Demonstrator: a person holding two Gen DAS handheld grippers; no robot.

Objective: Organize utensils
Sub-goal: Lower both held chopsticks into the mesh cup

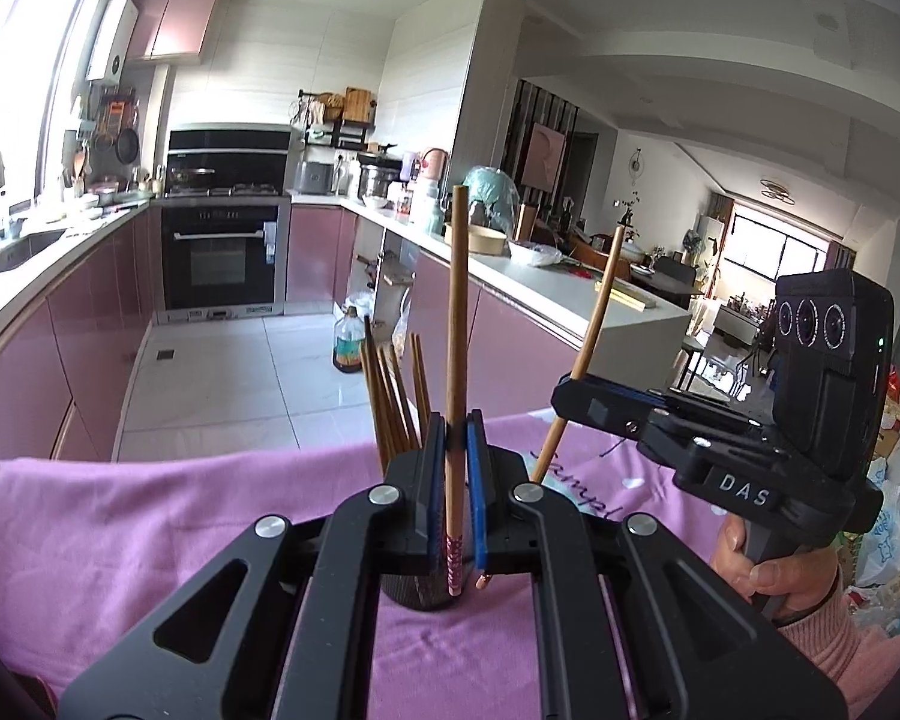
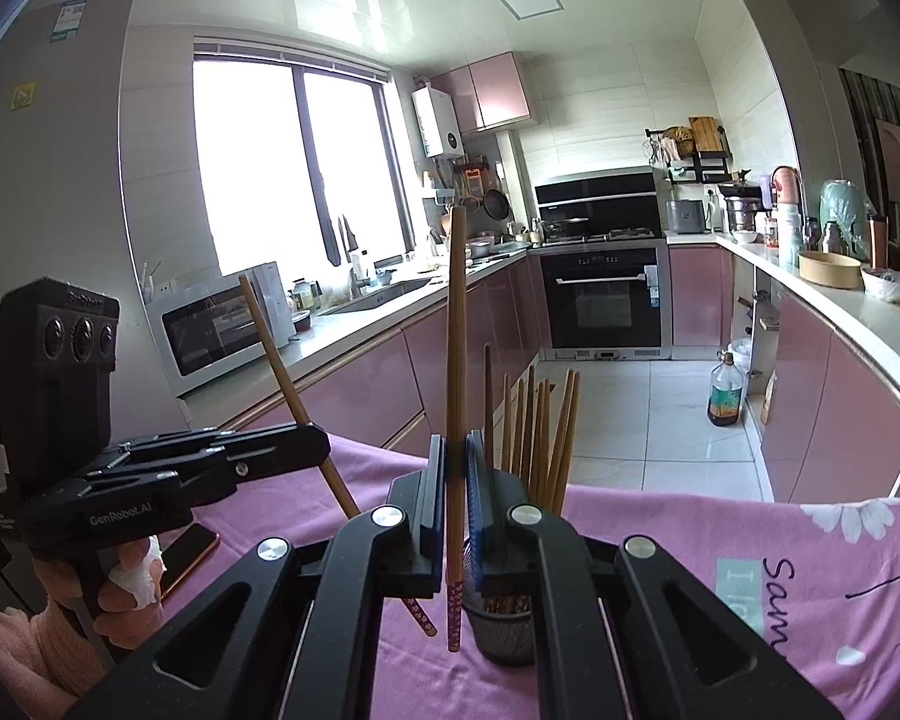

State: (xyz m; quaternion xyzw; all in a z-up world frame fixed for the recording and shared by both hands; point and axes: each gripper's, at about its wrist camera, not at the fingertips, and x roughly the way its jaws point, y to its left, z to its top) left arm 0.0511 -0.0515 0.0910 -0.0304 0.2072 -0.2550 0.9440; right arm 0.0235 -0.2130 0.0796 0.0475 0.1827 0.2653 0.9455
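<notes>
Chopsticks: two are off the table, one in each claw, and both are brown with a patterned pink tip at the lower end.

Left claw (image 1: pixel 457 450): jaws pinched nearly shut on a chopstick (image 1: pixel 456 324) that stands close to upright, top toward 12 o'clock, patterned tip hanging below the pads.

Right claw (image 2: pixel 457 462): likewise closed down to a chopstick's width on its own chopstick (image 2: pixel 455 360), also near vertical in its own view; seen from the left camera that stick leans toward 1 o'clock.

Holder: a dark mesh cup (image 2: pixel 504 630) stands on the pink cloth (image 2: pixel 660 540), at about 5 o'clock just beside the right claw's tips.

Already sorted: a bundle of chopsticks (image 2: pixel 537 426) stands in the cup, tops fanned toward 12 and 1 o'clock. In the left view the same bundle (image 1: pixel 393 396) shows at 11 o'clock of the left claw.

Relation of the held sticks to the cup: both lower tips hang near the cup and just to one side of it; neither appears to be inside the rim, though the claw bodies hide part of it.

Left on the cloth: no loose chopsticks show on the visible cloth, but the claws block much of it, so I cannot tell if more lie there.

Progress, as a judgement: most of the sorting looks done; these two sticks remain to be dropped into the cup.

Other: a phone (image 2: pixel 189 552) lies on the cloth at 9 o'clock of the right claw.
</notes>
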